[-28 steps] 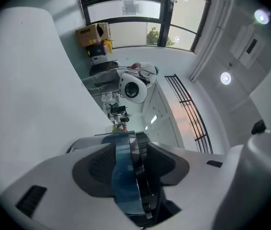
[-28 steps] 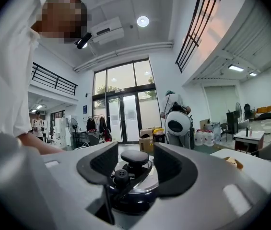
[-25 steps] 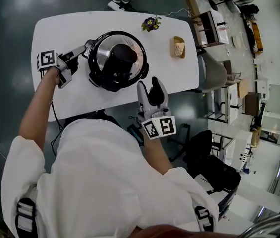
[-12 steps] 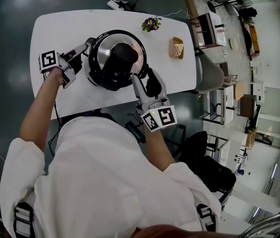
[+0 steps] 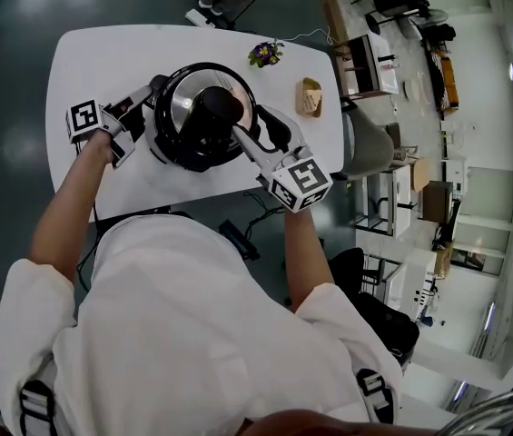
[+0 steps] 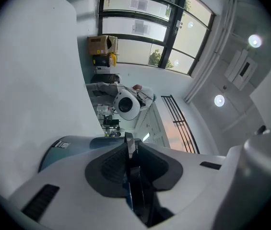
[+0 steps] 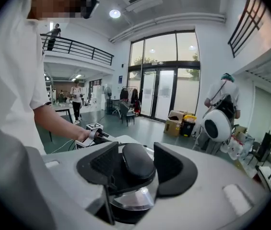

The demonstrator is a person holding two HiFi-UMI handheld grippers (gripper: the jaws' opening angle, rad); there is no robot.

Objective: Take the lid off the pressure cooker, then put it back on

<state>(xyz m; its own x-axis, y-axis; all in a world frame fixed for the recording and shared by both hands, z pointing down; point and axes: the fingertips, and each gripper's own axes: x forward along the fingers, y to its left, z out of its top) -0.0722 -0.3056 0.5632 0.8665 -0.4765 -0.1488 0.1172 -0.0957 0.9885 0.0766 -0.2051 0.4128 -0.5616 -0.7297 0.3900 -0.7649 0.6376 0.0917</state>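
A black pressure cooker point(image 5: 167, 149) stands on the white table point(image 5: 74, 53) with its steel lid point(image 5: 182, 101) on. The lid's black handle point(image 5: 216, 107) crosses its top. My left gripper point(image 5: 147, 92) is at the cooker's left side. Its jaws have just been closing and are now shut on the thin black side handle point(image 6: 134, 188), which shows between the pads of the left gripper point(image 6: 129, 150). My right gripper point(image 5: 249, 123) has come in from the right. It is open, and the lid handle point(image 7: 135, 159) lies between its pads without a clear squeeze.
A small flower pot point(image 5: 265, 53) and a tan wooden holder point(image 5: 309, 96) sit on the table's far right part. The table's near edge point(image 5: 192, 196) runs just under my right hand. Desks and chairs fill the room to the right.
My right gripper moved from beyond the table's near edge up and left to the lid handle. The left gripper stayed at the cooker's side, and its jaws closed on the side handle.
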